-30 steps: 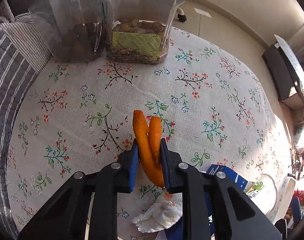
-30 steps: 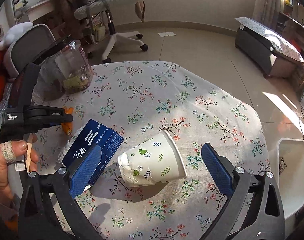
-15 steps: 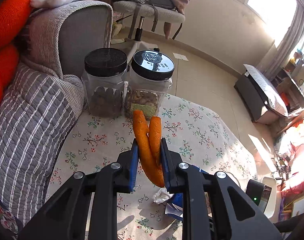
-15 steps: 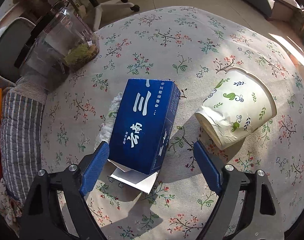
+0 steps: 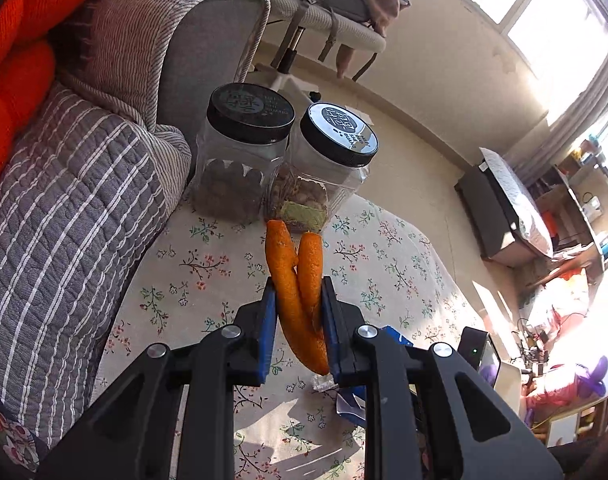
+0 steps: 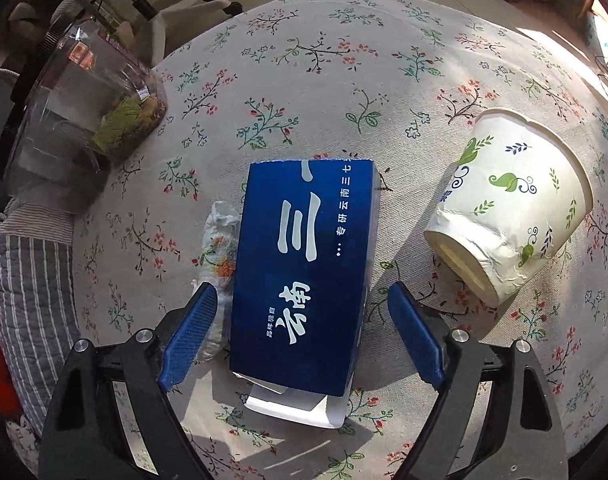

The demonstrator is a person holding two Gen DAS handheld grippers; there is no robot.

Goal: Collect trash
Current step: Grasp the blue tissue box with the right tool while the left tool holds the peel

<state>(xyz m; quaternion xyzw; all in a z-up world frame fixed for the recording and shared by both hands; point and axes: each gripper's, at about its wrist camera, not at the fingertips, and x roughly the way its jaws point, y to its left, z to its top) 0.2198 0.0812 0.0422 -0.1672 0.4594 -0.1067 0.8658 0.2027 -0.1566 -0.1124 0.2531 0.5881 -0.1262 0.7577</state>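
Left tool (image 5: 298, 312) and right tool (image 6: 302, 334), black angular arms, blue ribbed pads, silver round screws

Free room and obstacles, referred to the blue box (image 6: 304, 268). Beyond its far end the floral tabletop (image 6: 328, 92) lies bare up to the edge. Right of the box, across a narrow strip of cloth, a tipped paper cup (image 6: 512, 208) blocks passage. A crumpled tissue (image 6: 218, 248) touches its left side. Two jars (image 5: 280, 164) stand well apart at far left, against a striped cushion (image 5: 64, 240).
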